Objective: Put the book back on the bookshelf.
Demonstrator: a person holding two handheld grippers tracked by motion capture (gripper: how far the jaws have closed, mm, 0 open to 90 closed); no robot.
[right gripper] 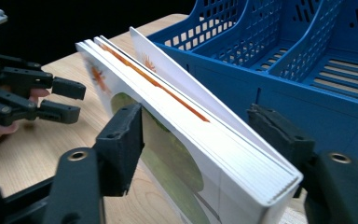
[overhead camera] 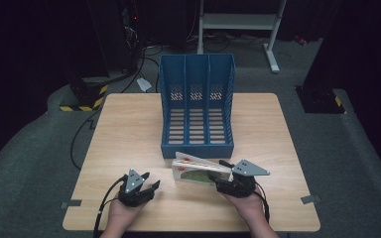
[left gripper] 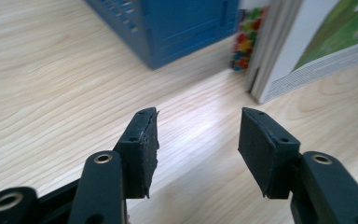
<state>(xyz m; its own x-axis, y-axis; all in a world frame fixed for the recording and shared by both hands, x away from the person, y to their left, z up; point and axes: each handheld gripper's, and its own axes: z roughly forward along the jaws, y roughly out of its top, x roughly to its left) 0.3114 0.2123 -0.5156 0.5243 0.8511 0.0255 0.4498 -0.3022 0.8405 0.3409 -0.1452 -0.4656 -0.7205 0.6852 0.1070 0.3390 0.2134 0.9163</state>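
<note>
We hold a book point(overhead camera: 198, 168) in our right gripper point(overhead camera: 230, 184), just in front of the blue rack point(overhead camera: 197, 106). The book stands up on its edge on the table point(overhead camera: 129, 129), and it leans a bit. In the right gripper view its jaws sit one on each side of the book point(right gripper: 191, 140), but the far jaw looks a little way off the pages, so we cannot tell if the squeeze is tight. We think the book is held up like this so it can slide into one of the three slots of the rack, which open toward us. The pages fan out a bit at the top because only the lower end is between the jaws. Our left gripper point(overhead camera: 146, 184) waits near the book, on the side away from the rack's middle, with its jaws wide apart and nothing in them. We think it waits there to help steady the book. The cover has a green picture and some orange marks. There is small print on it, but it is too tiny and blurry for us to read.
</note>
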